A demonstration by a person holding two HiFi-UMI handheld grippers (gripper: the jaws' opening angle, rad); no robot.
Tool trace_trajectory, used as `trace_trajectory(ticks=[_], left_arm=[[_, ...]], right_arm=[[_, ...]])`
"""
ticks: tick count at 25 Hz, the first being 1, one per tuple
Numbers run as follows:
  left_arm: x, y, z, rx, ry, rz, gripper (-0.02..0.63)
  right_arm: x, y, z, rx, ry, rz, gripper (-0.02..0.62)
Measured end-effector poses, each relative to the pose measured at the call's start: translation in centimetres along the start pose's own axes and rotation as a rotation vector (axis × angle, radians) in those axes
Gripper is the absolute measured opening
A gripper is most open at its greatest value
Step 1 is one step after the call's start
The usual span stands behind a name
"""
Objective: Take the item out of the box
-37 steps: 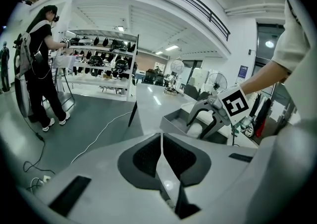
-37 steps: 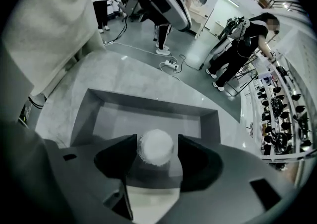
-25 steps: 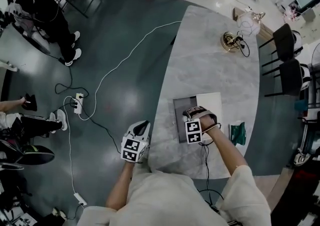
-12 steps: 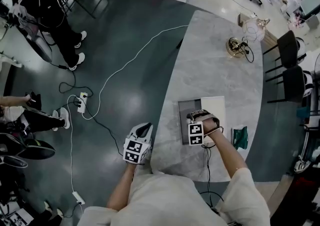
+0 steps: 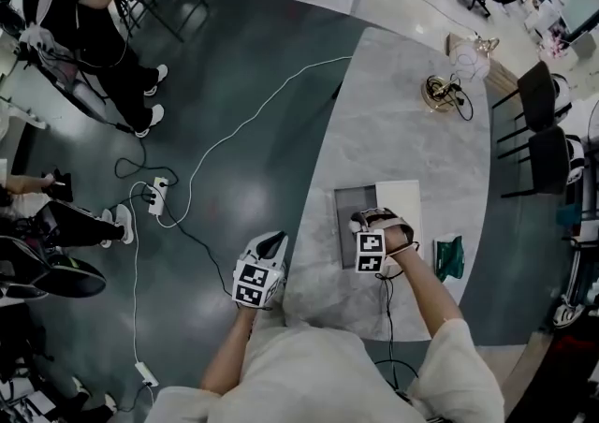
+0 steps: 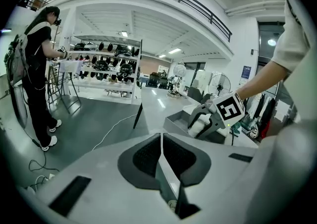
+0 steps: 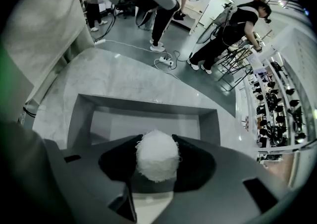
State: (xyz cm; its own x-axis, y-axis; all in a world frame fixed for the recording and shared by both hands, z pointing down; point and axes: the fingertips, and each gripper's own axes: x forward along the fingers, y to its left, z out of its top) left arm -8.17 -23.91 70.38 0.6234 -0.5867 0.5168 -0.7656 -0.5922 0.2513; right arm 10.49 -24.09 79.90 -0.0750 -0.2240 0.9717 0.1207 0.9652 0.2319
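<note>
The person wears a pale short-sleeved shirt (image 5: 318, 374). The left tool (image 5: 270, 243) and right tool (image 5: 369, 220) are grey with black pads (image 6: 146, 156). Each has a white cube (image 5: 370, 251) with black squares.

- The right tongs (image 7: 156, 142) have both dark jaws pressed against a white fuzzy ball (image 7: 157, 162), one on each side of it.
- Just past the ball lies an open grey box (image 7: 148, 103), its pale floor bare where it shows.
- The box sits on a light marbled bench (image 7: 99, 69).
- Beyond the bench edge, a white power strip (image 7: 165, 61) and its cable lie on the dark floor.
- A person in black (image 7: 225, 29) stands near racks of dark goods (image 7: 270, 94).
</note>
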Motion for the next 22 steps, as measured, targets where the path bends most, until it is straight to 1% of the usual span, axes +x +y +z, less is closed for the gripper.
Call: trace_trajectory(ticks=[6, 13, 18, 22], left_arm=[[-0.5, -0.7, 0.2, 0.016, -0.012, -0.003, 0.026], [-0.7, -1.6, 1.5, 0.048, -0.028, -0.015, 0.026], [-1.1, -2.1, 2.1, 0.072, -0.035, -0.022, 0.026], [-1.3, -2.5, 2.5, 0.086, -0.041, -0.021, 0.026]], right_arm=[[-1.4, -0.2, -0.2, 0.107, -0.035, -0.064, 0.183], [-3.0, -0.6, -0.4, 0.236, -0.073, -0.128, 0.183], [-4.1, -1.1, -0.6, 0.39, -0.13, -0.167, 0.181], [-4.9, -1.4, -1.1, 0.547, -0.192, -0.194, 0.181]])
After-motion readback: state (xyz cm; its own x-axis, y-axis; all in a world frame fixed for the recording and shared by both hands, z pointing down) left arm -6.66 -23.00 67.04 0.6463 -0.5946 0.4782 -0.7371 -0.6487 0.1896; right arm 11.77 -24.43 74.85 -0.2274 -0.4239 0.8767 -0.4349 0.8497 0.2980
